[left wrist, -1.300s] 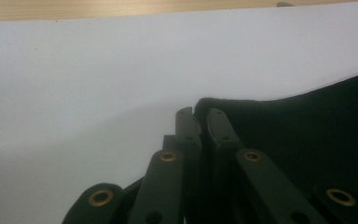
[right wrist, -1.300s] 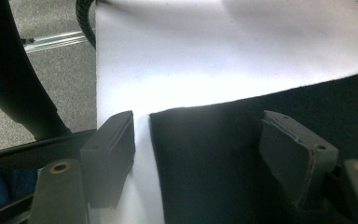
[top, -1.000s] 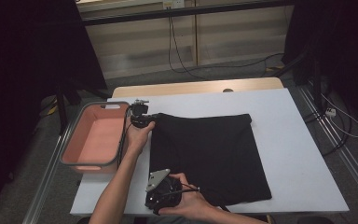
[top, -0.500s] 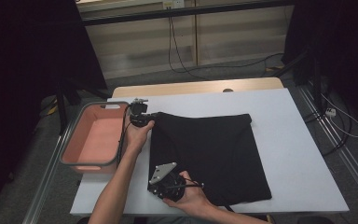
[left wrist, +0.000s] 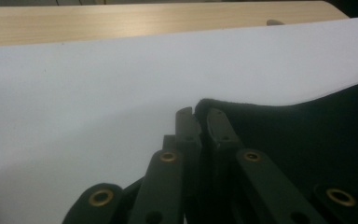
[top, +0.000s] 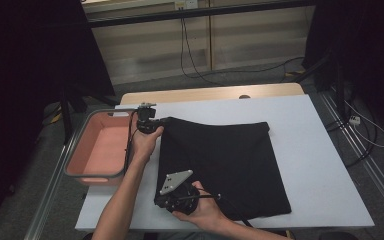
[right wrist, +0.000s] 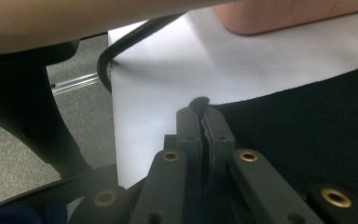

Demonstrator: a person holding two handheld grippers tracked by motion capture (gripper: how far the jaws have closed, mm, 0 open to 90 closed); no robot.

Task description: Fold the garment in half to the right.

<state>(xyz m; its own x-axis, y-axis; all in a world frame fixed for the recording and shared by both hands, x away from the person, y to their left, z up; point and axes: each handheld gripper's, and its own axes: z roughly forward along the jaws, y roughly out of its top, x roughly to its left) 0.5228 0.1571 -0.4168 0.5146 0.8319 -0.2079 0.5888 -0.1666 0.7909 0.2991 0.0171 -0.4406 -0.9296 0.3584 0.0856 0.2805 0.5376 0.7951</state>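
Note:
A black cloth (top: 220, 160) lies spread flat on the white table (top: 325, 150). My left gripper (top: 163, 120) is at its far left corner, and its jaws are shut on that corner (left wrist: 199, 114) of the cloth (left wrist: 298, 140). My right gripper (top: 159, 198), with a grey plate on top, is at the near left corner. Its jaws are shut on the cloth's edge (right wrist: 200, 111), a fold of fabric (right wrist: 307, 126) pinched between them. Both corners are raised slightly off the table.
A pink bin (top: 100, 145) stands at the table's left edge, next to the left hand. A wooden strip (top: 205, 93) runs along the far edge. White table surface lies bare right of the cloth. Cables trail on the floor behind.
The right gripper has edged a little toward the far side at the cloth's near left corner. The left hand and its gripper have kept still.

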